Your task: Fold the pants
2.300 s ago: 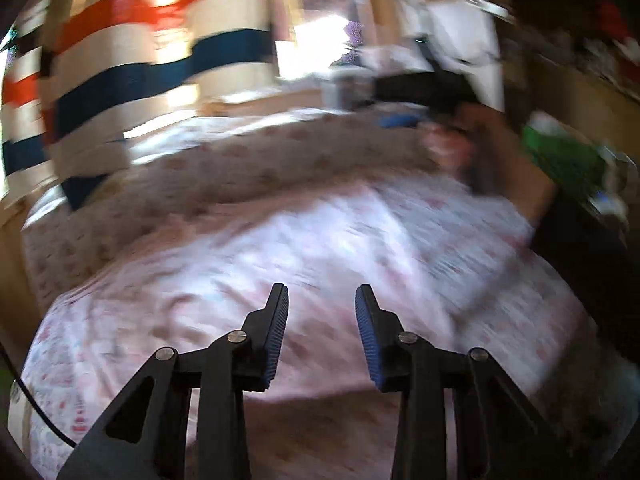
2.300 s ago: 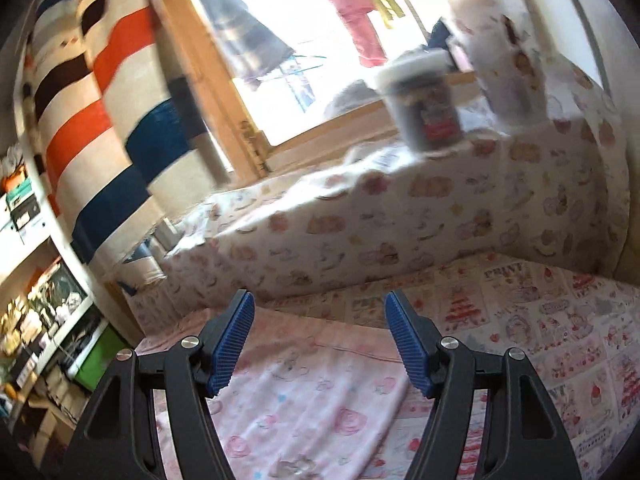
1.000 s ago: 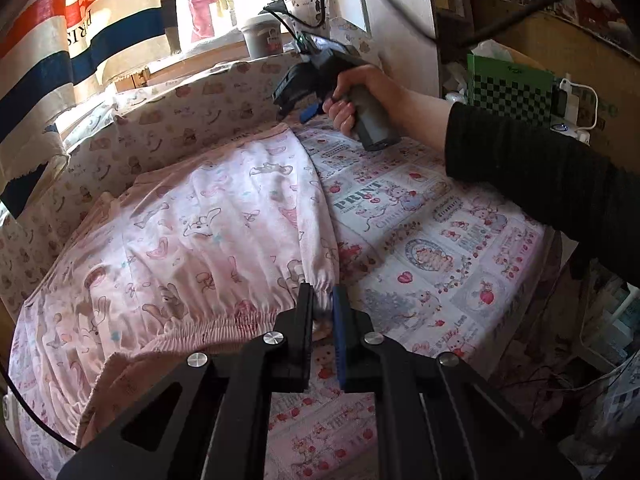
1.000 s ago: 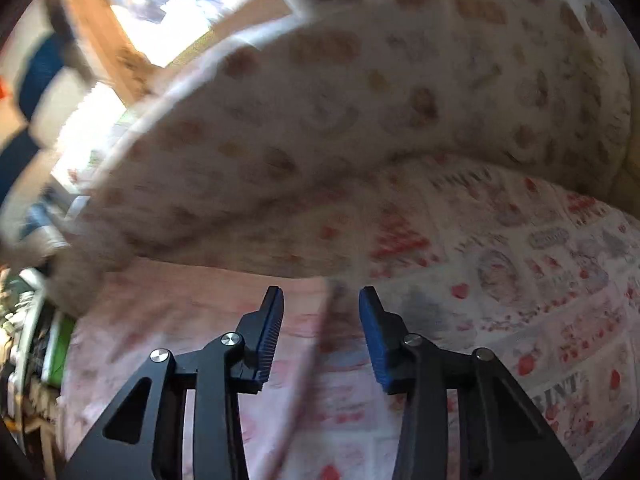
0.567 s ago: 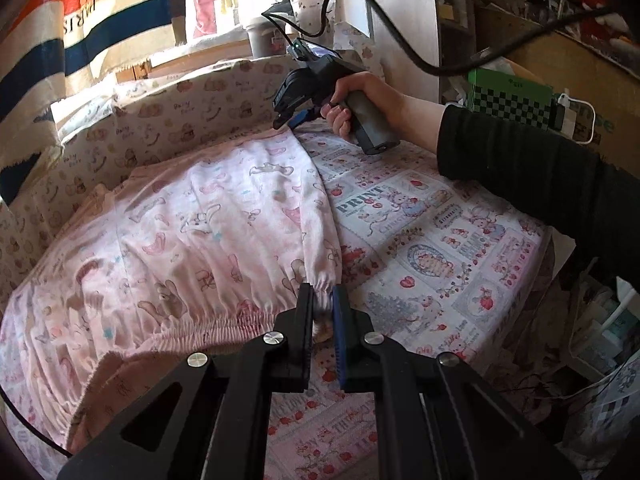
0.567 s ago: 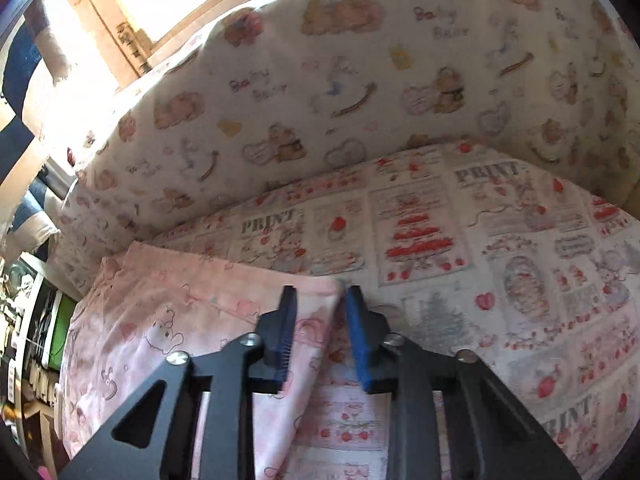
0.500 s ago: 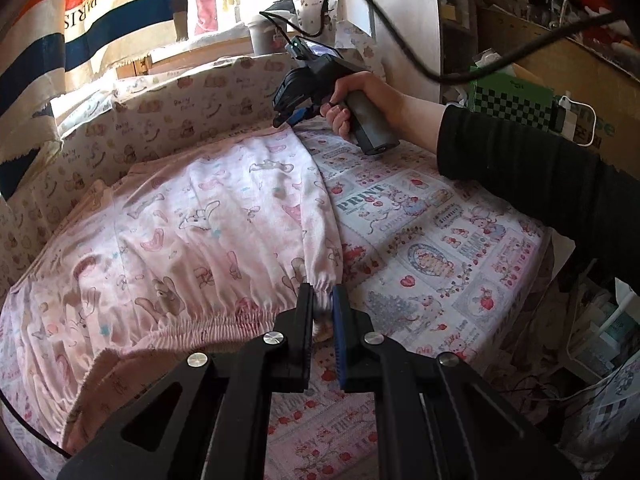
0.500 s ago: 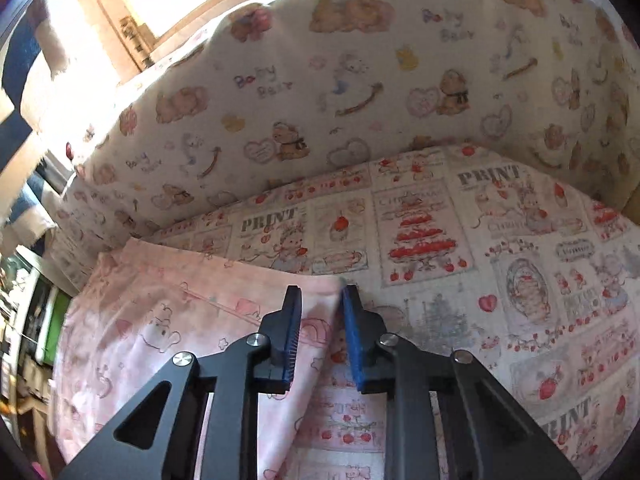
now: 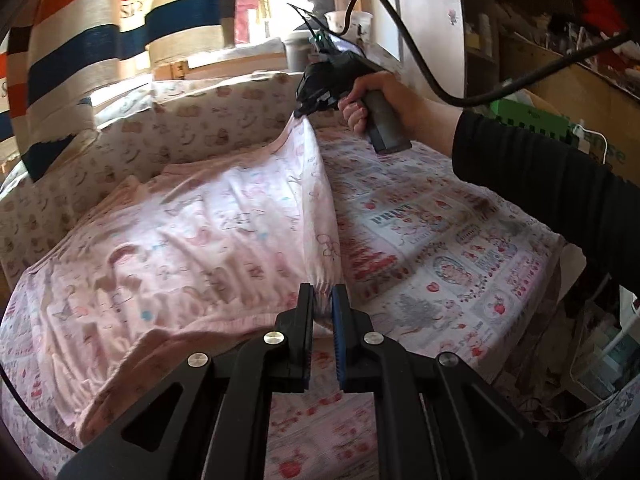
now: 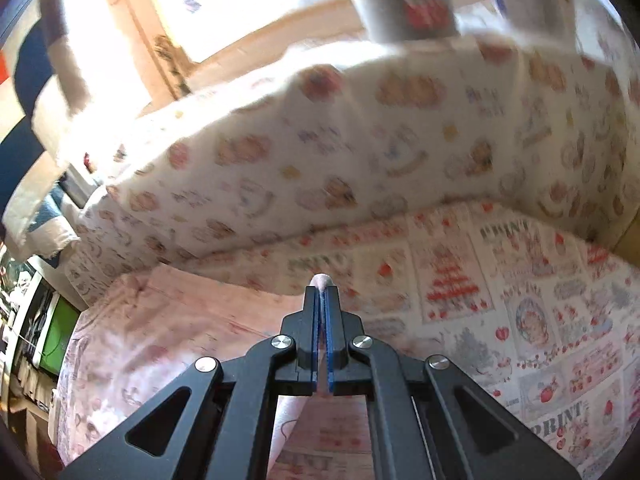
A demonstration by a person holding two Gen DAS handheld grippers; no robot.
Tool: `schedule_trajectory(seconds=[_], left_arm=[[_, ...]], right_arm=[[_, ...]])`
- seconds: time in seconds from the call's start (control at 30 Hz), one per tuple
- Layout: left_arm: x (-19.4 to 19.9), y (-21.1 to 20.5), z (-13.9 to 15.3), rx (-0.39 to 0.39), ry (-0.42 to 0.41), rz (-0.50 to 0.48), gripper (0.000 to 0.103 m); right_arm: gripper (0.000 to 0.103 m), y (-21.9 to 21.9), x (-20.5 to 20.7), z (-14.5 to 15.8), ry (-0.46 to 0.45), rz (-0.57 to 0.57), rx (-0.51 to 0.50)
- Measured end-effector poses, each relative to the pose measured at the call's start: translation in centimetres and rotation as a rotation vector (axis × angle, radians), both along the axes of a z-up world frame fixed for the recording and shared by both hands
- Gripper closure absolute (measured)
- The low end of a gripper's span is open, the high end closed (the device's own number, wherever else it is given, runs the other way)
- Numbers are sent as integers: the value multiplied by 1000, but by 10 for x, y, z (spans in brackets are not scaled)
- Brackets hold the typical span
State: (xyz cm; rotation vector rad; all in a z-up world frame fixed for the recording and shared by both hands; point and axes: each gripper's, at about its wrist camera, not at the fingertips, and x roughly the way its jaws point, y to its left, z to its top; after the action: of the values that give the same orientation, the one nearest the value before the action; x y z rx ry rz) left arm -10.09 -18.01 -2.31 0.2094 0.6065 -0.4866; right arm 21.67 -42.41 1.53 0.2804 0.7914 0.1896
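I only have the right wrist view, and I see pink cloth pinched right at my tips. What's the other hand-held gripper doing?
Observer: The left hand-held gripper is shut on the gathered waistband corner of the pink cartoon-print pants.
Operator: Is my corner off the bed?
Observer: Yes. The right hand-held gripper holds its corner raised, and the pants' edge runs taut between the two grips.
Operator: And the rest of them?
Observer: It lies spread on the strawberry-print bedsheet, toward the teddy-bear-print bumper.
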Motion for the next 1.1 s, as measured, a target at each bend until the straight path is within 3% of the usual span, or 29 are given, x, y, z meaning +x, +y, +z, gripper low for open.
schedule_trajectory(seconds=[0.3,0.57,0.87,1.1], left_arm=[[-8,38,14,-52,-69,86,95],[-15,89,25,-89,-104,194,95],[-30,141,19,-150,-96,275,96],[-40,173,9,-182,-64,306,96]], right_arm=[[101,58,-3,71,-123,42,-46],[101,157,2,123,-209,146,-87],[101,310,-3,147,-289,268,-185],[101,407,-9,128,-279,375,-219]])
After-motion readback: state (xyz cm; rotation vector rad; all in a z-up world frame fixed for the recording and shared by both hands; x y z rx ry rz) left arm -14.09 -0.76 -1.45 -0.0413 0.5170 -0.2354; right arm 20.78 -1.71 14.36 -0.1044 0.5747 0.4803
